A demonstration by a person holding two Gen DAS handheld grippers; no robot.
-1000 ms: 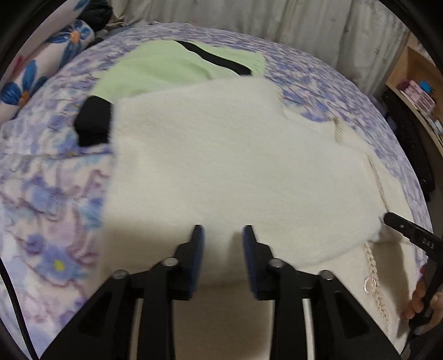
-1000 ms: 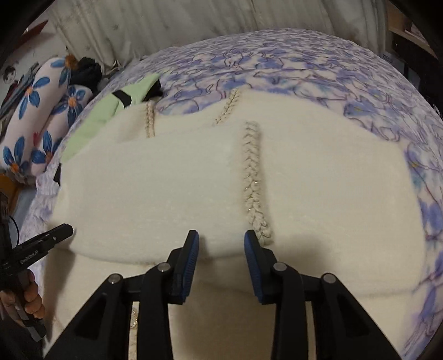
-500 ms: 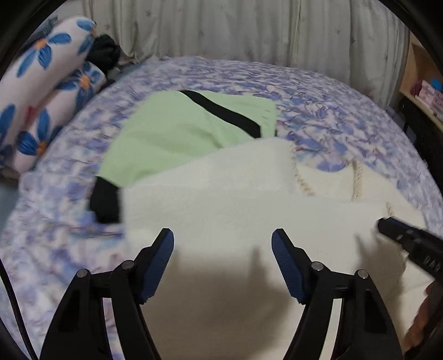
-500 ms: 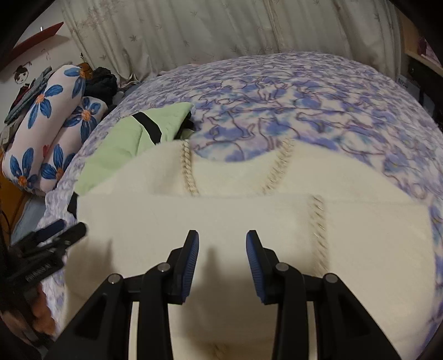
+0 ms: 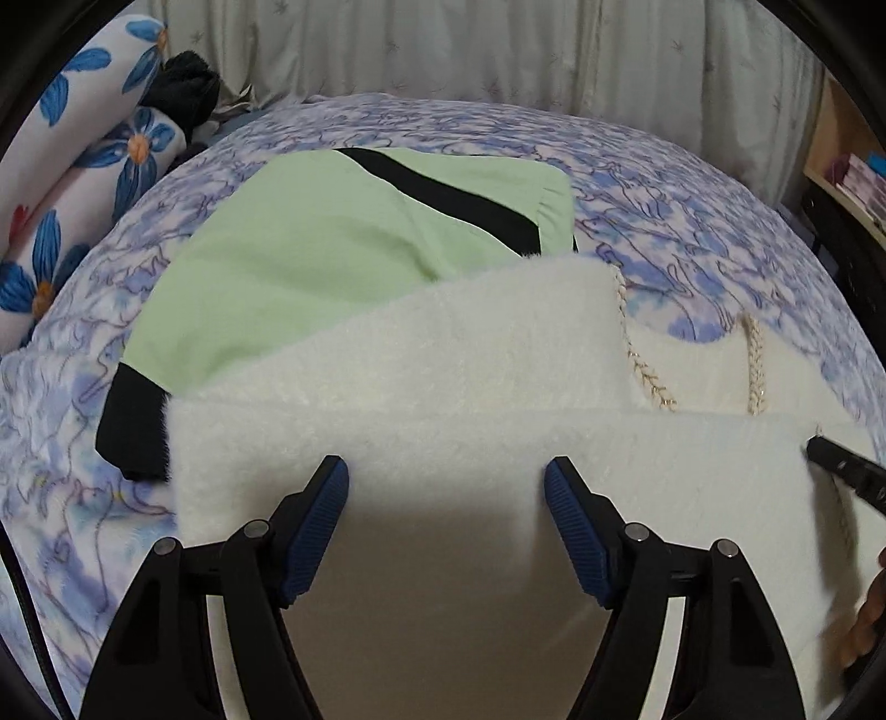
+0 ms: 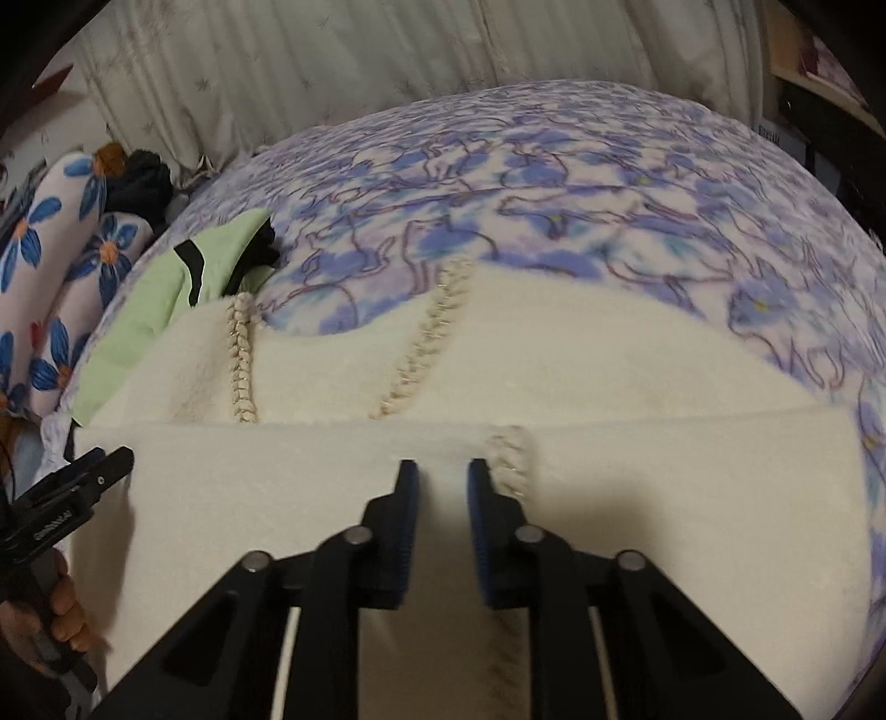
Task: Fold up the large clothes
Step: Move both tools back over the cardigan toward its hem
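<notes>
A cream fuzzy garment (image 5: pixel 443 387) with braided trim lies folded on the flowered bedcover (image 5: pixel 692 210). Its upper layer ends in a straight edge across both views. My left gripper (image 5: pixel 446 476) hovers over the garment's left part, open wide, with nothing between its pads. In the right wrist view the same garment (image 6: pixel 609 376) fills the foreground. My right gripper (image 6: pixel 443 476) is above the folded edge beside a braid; its jaws are closing to a narrow gap and no cloth shows pinched between them. Each gripper's tip shows at the edge of the other's view: the right gripper (image 5: pixel 841 471), the left gripper (image 6: pixel 113 459).
A light green garment (image 5: pixel 310 249) with black bands lies flat behind the cream one, partly under it. Flowered pillows (image 5: pixel 72 166) and dark clothes sit at the far left. Curtains (image 5: pixel 498 50) hang behind the bed, and a shelf (image 5: pixel 847 171) stands at the right.
Both grippers have drawn back from the cream garment toward its near side. The left jaws spread wide apart and hold nothing. The right jaws have narrowed.
</notes>
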